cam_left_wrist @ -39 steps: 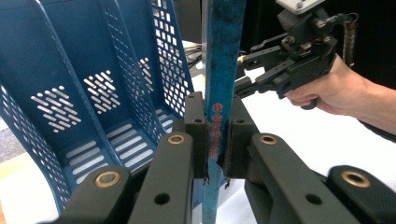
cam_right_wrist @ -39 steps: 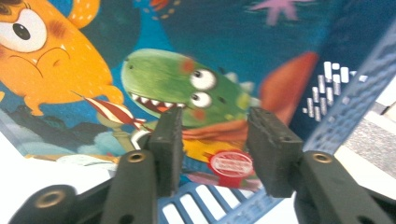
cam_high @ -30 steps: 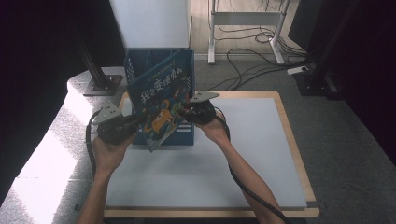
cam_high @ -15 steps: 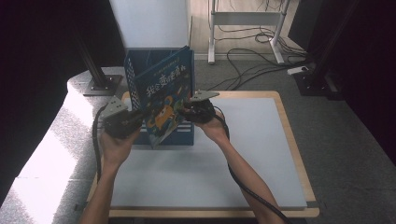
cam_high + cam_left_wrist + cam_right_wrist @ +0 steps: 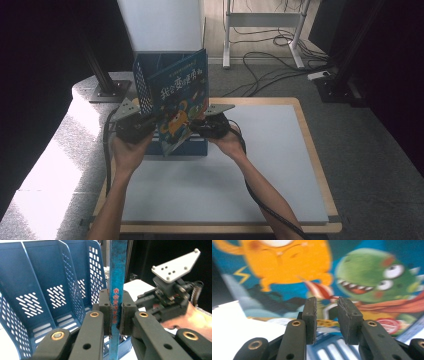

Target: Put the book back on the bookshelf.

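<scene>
From above, the left gripper [image 5: 142,126] and the right gripper [image 5: 200,126] meet at a picture book [image 5: 181,102] held upright between them, just in front of the blue file rack [image 5: 142,82] at the far edge of the white table [image 5: 270,150]. The book's cover faces the right gripper; its spine faces the left one.

Down the left gripper's jaws, the pads are clamped together on the book's spine [image 5: 116,290] — a thin blue strip with red lettering running straight up between them. To the left of those jaws stand the rack's slotted compartments [image 5: 50,290], open and waiting; to the right, farther off, the other gripper [image 5: 170,293] sits with its grey plate on top.

Along the right gripper's jaws [image 5: 326,315], the fingers have just been closing and stand a little apart with nothing between them (the cartoon cover [image 5: 324,272] lies beyond their tips, a touch blurred).

To slot it well, I'd judge the left grip should keep the spine vertical while the right nudges the cover flat — aim the bottom edge into one compartment, not onto a divider.
</scene>
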Demonstrator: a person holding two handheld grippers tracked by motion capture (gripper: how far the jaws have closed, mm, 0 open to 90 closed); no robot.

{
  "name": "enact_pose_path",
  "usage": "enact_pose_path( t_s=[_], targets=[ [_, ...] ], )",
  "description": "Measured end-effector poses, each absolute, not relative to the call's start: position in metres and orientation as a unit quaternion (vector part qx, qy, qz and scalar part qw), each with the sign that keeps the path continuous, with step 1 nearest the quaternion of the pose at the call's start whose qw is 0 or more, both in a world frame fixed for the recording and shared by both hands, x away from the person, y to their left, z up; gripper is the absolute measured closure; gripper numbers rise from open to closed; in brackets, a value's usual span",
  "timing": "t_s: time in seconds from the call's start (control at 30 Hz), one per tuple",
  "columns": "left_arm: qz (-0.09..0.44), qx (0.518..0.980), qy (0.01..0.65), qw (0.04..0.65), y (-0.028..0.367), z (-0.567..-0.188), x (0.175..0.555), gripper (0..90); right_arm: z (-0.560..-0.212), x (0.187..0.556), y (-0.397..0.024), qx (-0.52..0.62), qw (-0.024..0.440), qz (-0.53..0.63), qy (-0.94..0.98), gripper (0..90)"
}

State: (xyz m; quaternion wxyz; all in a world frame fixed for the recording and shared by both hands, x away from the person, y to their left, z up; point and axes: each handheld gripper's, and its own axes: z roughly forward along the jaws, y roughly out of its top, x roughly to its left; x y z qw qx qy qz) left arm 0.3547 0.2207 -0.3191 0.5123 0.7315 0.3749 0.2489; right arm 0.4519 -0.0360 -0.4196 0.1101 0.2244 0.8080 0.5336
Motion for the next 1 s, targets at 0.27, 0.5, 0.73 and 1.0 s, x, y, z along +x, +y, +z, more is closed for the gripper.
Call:
enact_pose_path(
  t_s=[0.27, 0.5, 0.73, 1.0],
  targets=[
    [0.246, 0.735, 0.380, 0.504, 0.218, -0.316, 0.356, 83.3, -0.424, 0.427, -0.017, 0.188, 0.073, 0.537, 0.819, 69.2],
    [0.243, 0.740, 0.383, 0.496, 0.218, -0.314, 0.356, 83.2, -0.427, 0.408, 0.000, 0.165, 0.045, 0.546, 0.820, 74.9],
    [0.236, 0.745, 0.394, 0.485, 0.218, -0.311, 0.357, 83.2, -0.426, 0.392, 0.020, 0.146, 0.019, 0.556, 0.818, 78.5],
    [0.237, 0.737, 0.413, 0.479, 0.215, -0.309, 0.356, 83.1, -0.427, 0.381, 0.039, 0.140, 0.033, 0.562, 0.815, 80.9]
  ],
)
